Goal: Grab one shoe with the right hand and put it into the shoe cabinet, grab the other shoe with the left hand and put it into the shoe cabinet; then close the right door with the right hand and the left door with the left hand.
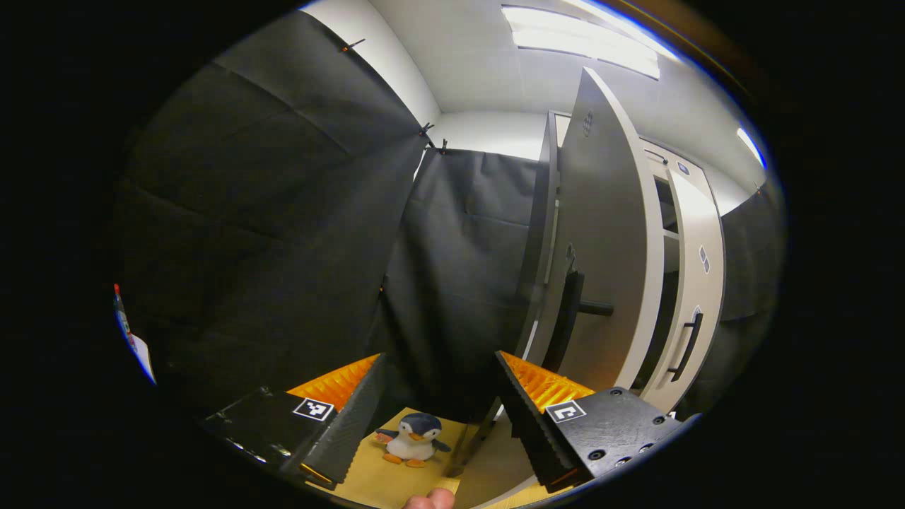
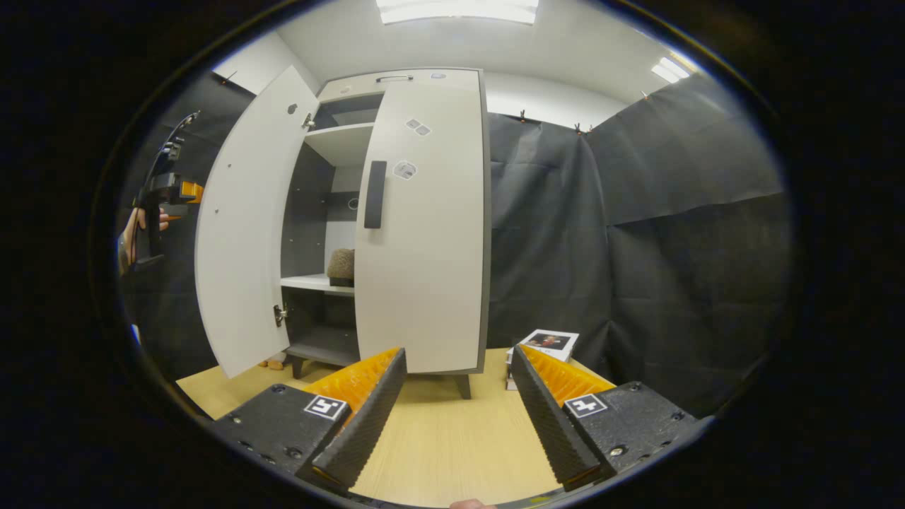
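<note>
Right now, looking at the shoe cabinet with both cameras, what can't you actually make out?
- Second shoe: in the right gripper view the right door covers most of the shelf; one shoe peeks out beside it.
- Cabinet interior: in the left gripper view the left door blocks it.
- Left gripper: too small and far off in the right gripper view to tell its jaws.
- Small items by the cabinet foot: too small to identify.

Left gripper (image 1: 438, 403) jaws spread wide, right gripper (image 2: 458, 396) jaws likewise apart, both empty
</note>
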